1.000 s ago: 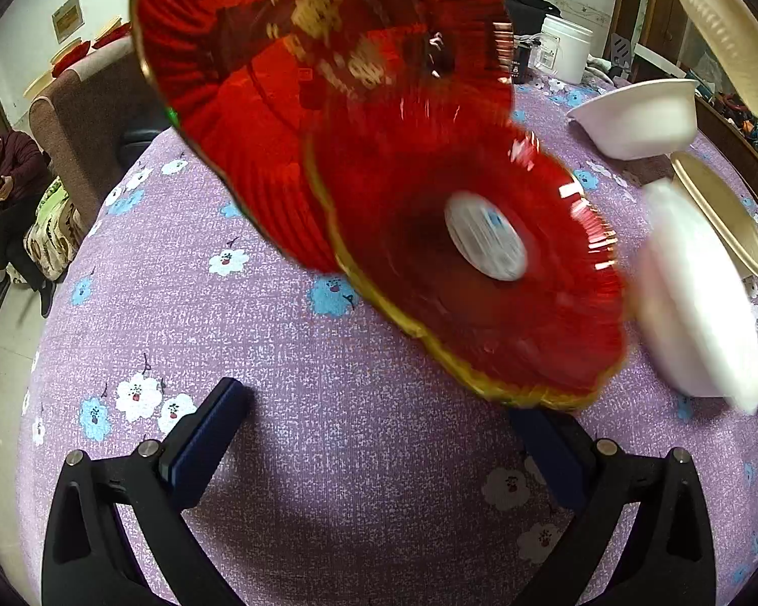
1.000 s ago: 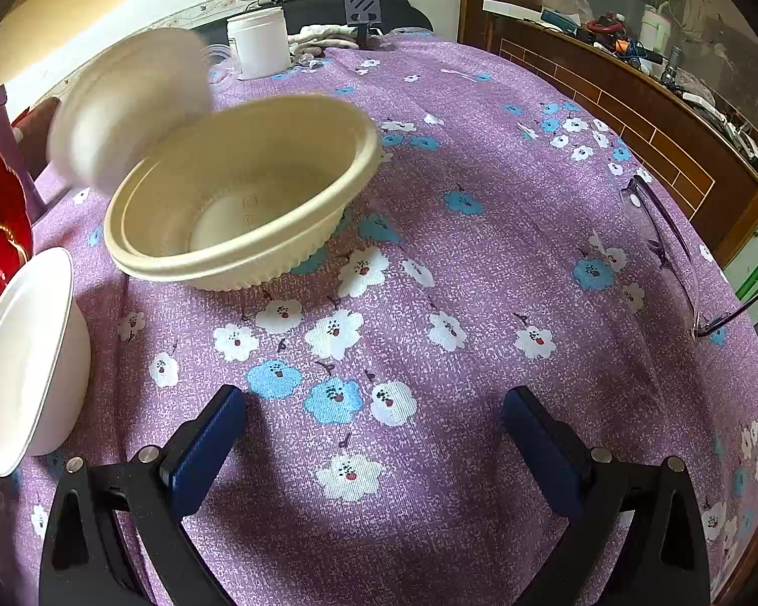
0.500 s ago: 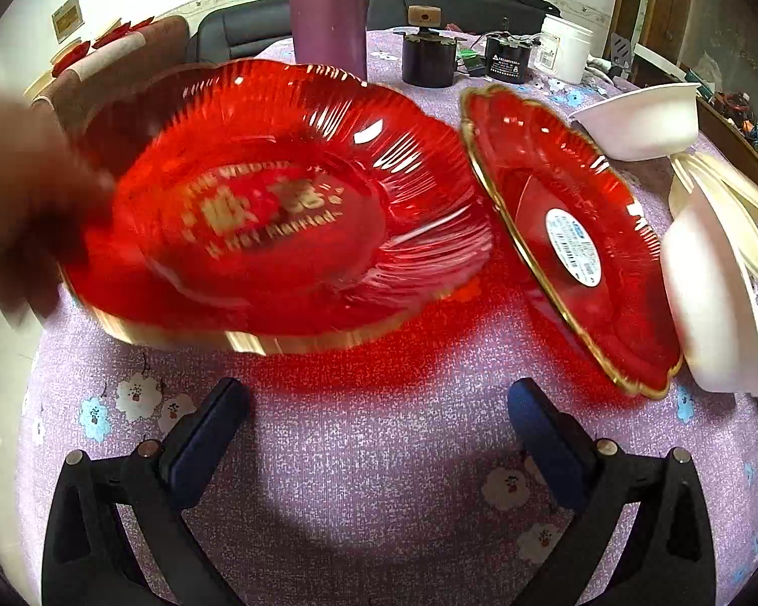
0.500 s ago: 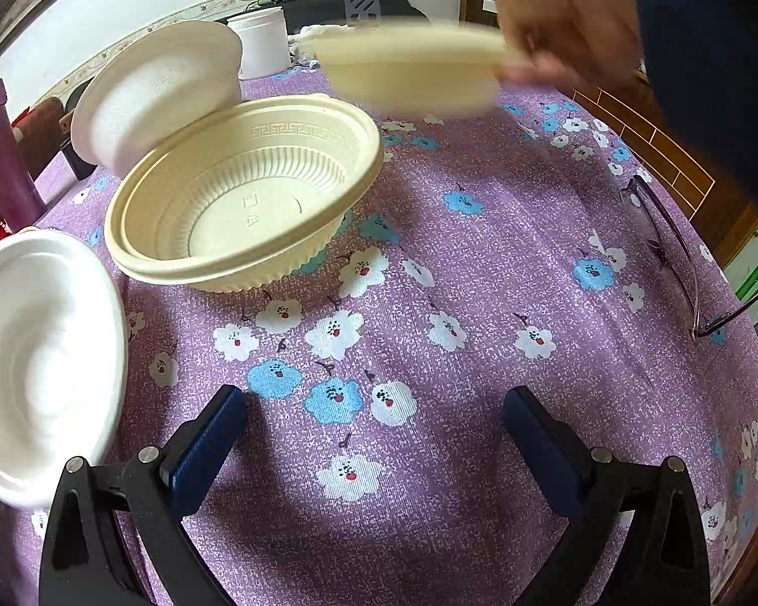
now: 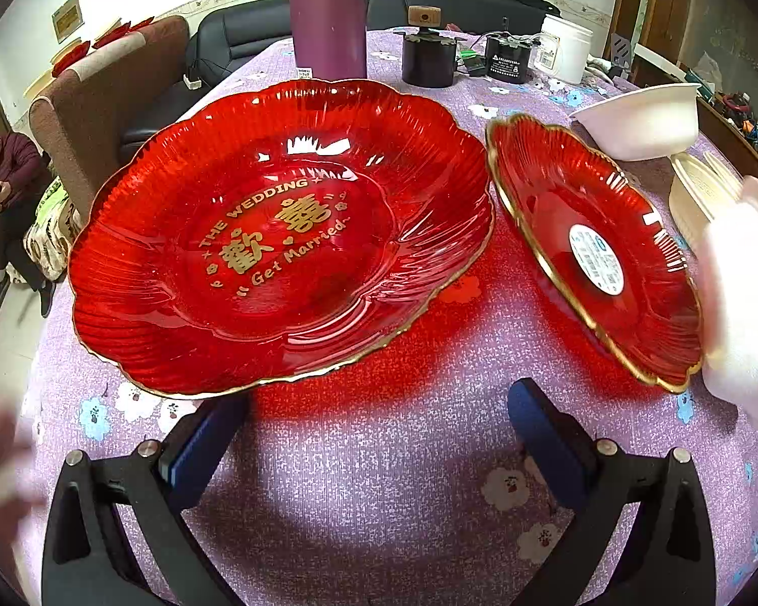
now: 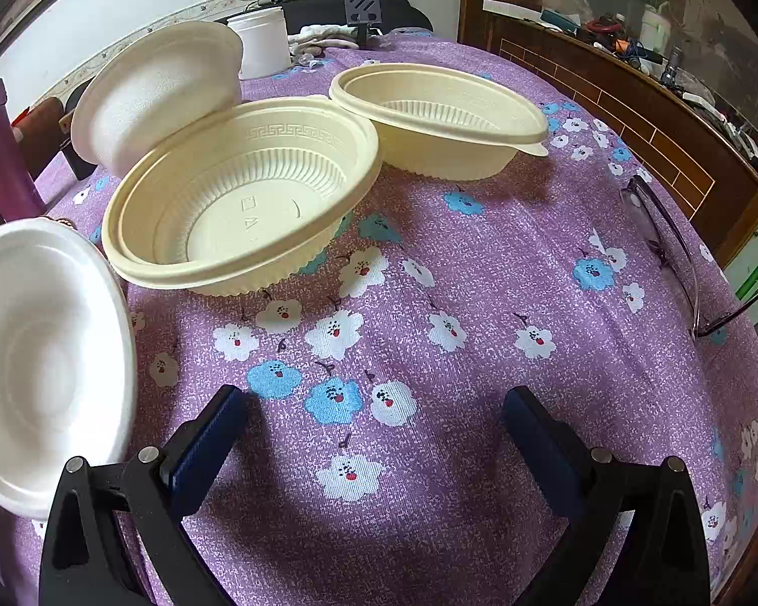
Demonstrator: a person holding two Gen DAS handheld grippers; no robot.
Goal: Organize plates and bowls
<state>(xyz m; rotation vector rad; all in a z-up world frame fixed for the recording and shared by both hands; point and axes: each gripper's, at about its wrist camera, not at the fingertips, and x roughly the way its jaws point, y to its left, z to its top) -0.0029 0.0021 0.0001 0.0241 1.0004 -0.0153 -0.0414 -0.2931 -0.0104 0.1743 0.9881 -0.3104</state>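
Note:
A large red glass plate with gold lettering lies flat on the purple flowered tablecloth, just ahead of my open left gripper. A second red plate leans tilted against a white bowl at the right. In the right wrist view, two cream ribbed bowls sit ahead: a near one and a far one. One white bowl leans on the near cream bowl, another white bowl stands on edge at the left. My right gripper is open above bare cloth.
A purple flask, a black jar, a charger and a white tub stand at the table's far side. Glasses lie near the right edge. A blurred hand shows at the lower left. A seated person is beyond the table.
Hands have set the large red plate flat on the table and withdrawn. A second cream bowl has been put down behind the first. Both grippers stayed still and open.

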